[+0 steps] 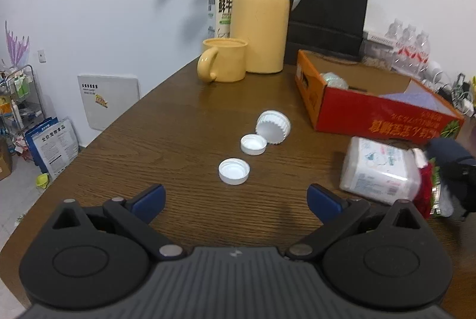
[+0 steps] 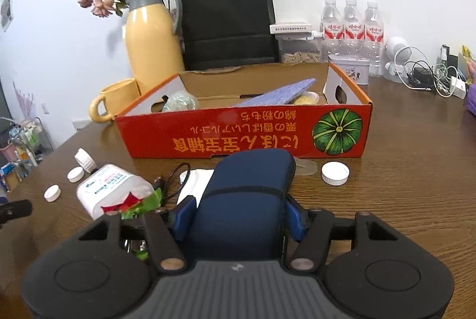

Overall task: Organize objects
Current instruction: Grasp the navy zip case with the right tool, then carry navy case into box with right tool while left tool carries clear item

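Left gripper (image 1: 236, 201): jaws spread wide, blue pads holding nothing, hovering over the dark wood-grain table (image 1: 184, 122). Ahead of it, 3 white ribbed plastic caps in a diagonal line: near small cap (image 1: 234, 171) open side up, middle small cap (image 1: 253, 144) touching the big cap (image 1: 273, 127), which is tilted on its edge. Behind them, 1 glossy yellow mug (image 1: 223, 59) just beside 1 yellow thermos (image 1: 259, 12) with a grey collar. Further right, 1 white plastic jar (image 1: 379, 171) on its side, blurred.

Right gripper (image 2: 239, 219): jaws closed onto 1 navy fabric-covered case (image 2: 247, 200), rounded and soft-looking, gripped by both sides in front of the red cardboard box (image 2: 244, 134). The box is open-topped and holds a purple textured mat (image 2: 276, 95) plus a few small items, unclear. 1 more white ribbed cap (image 2: 335, 173) sits right of the case, near the box's front wall. At back right, 3 clear water bottles (image 2: 352, 30) with red labels, upright in a row.
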A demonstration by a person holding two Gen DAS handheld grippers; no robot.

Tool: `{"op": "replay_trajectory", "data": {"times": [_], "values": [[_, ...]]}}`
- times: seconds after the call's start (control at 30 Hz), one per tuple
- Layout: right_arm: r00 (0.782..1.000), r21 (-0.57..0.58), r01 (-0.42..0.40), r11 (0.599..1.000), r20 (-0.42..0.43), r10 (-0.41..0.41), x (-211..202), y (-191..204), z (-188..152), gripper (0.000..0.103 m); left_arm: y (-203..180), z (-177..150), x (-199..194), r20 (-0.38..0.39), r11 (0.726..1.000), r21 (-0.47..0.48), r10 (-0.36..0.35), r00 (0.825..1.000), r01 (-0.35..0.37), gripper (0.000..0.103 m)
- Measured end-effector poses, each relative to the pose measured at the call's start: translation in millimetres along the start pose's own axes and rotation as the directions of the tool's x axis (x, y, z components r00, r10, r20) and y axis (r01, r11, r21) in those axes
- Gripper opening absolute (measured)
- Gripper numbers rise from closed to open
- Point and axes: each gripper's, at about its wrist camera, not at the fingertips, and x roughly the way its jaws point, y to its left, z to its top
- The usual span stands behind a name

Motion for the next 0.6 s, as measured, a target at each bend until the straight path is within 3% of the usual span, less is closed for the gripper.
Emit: {"op": "replay_trajectory", "data": {"times": [0.23,0.3,0.43,0.53,0.57,0.6], "values": [[1.000,0.015,-0.009,1.000,0.011,0.009,-3,-10,-7,0.060,6,12,30,-0.021,0.999,-0.034,0.040,0.999,-0.041,0.102],[1.000,0.019,-0.012,1.000,0.014,0.012,-3,-13,-8,0.060,6,16,38,-0.030,0.998,-0.032,0.046,0.998,-0.047,0.092],[1.000,0.021,-0.023,1.000,0.018,0.023,-3,-13,-8,0.059,5,21,52,-0.057,0.999,-0.039,0.034,0.998,-0.037,0.083],[0.999,0.013,-0.032,0.999,0.023,0.032,-3,-12,-9,0.059,1,21,59,-0.068,0.999,-0.030,0.029,0.997,-0.031,0.055],[0.999,0.011,-0.036,0.999,0.025,0.036,-4,-12,-9,0.059,-1,21,58,-0.065,0.999,-0.022,0.035,0.997,-0.036,0.039],[0.999,0.010,-0.040,0.999,0.026,0.040,-3,-12,-9,0.059,-3,21,58,-0.064,0.999,-0.018,0.039,0.997,-0.040,0.029]]}}
